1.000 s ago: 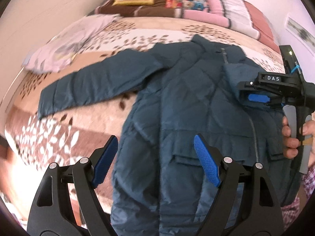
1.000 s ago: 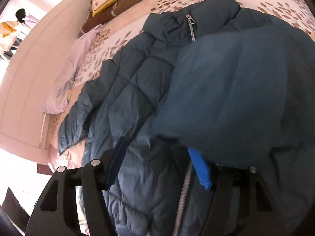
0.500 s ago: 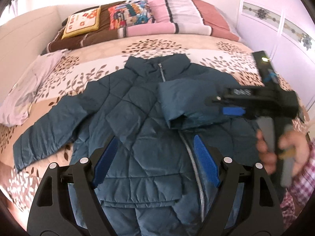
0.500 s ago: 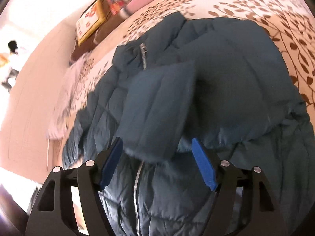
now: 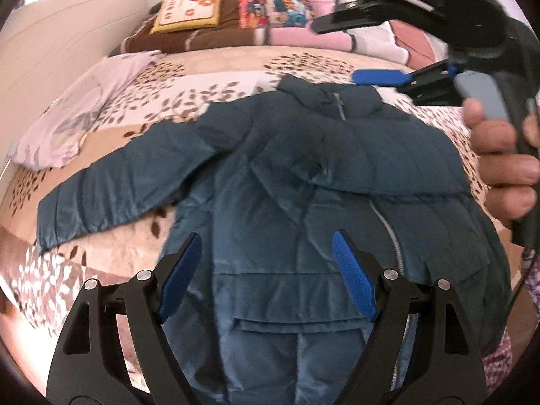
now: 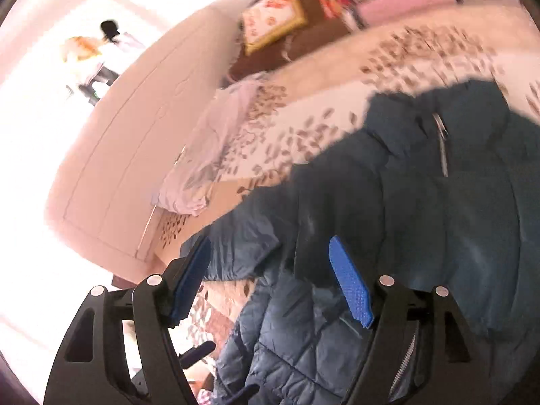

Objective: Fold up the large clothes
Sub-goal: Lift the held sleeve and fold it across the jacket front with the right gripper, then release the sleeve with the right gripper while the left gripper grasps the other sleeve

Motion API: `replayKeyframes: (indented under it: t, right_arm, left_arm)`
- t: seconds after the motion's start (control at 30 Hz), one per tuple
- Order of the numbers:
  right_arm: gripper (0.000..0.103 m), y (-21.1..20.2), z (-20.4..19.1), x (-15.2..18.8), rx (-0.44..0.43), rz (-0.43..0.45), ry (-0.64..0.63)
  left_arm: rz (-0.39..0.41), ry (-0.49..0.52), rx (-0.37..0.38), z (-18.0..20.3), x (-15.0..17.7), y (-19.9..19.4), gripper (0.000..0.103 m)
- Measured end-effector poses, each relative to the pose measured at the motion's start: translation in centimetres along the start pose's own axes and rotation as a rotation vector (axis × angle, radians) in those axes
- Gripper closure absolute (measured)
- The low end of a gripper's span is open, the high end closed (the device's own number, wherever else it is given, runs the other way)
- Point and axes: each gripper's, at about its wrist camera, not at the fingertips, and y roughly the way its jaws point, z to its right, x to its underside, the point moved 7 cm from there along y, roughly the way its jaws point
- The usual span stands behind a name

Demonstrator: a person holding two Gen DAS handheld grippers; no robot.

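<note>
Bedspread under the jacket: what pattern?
Cream bedspread with brown leaf sprigs; clearest in the left wrist view.

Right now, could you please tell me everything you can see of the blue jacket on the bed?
The blue jacket is a dark teal quilted puffer with a stand-up collar and a silver front zip. It lies front-up on the leaf-patterned bedspread. One sleeve stretches out flat toward the lilac cloth; the other is folded across the chest. A flap pocket shows near the hem. Neither gripper touches it.

Black left gripper (image 5: 266, 273), blue ribbed pads (image 5: 354, 280), silver screws; right gripper (image 6: 270, 276) alike; plaid sleeve (image 5: 499, 354).
</note>
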Motion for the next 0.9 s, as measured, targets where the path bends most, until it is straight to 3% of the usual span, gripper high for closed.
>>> replayKeyframes:
  t: [0.17,0.27,0.37,0.5,0.7,0.73,0.9]
  right_arm:
    - [0.031,-1.4,1.2,1.3,0.083,0.002,-0.009]
    - [0.031,-3.3,4.4,3.3,0.261,0.023,-0.017]
    - [0.031,-5.7,8.3,5.9,0.371,0.049,0.01]
    - [0.031,-9.3,12.8,9.6,0.443,0.075,0.103]
    - [0.031,-15.3,18.6,14.3,0.533,0.107,0.236]
    - [0.031,-16.2,19.5,14.8,0.543,0.117,0.259]
    - [0.031,-19.1,21.5,16.7,0.577,0.151,0.31]
  left_arm:
    - [0.016,-0.024,-0.026,-1.8,-0.9,1.0,0.022]
    - [0.026,-0.055,-0.037,-2.6,-2.2,2.4,0.022]
    - [0.017,-0.109,-0.013,-2.8,-3.9,4.5,0.022]
    - [-0.009,-0.164,-0.006,-2.8,-6.0,8.1,0.022]
    - [-0.063,-0.167,-0.115,-2.7,-7.5,13.0,0.025]
    - [-0.078,-0.165,-0.128,-2.7,-7.4,13.6,0.029]
    - [-0.172,-0.166,-0.124,-2.1,-5.9,15.8,0.094]
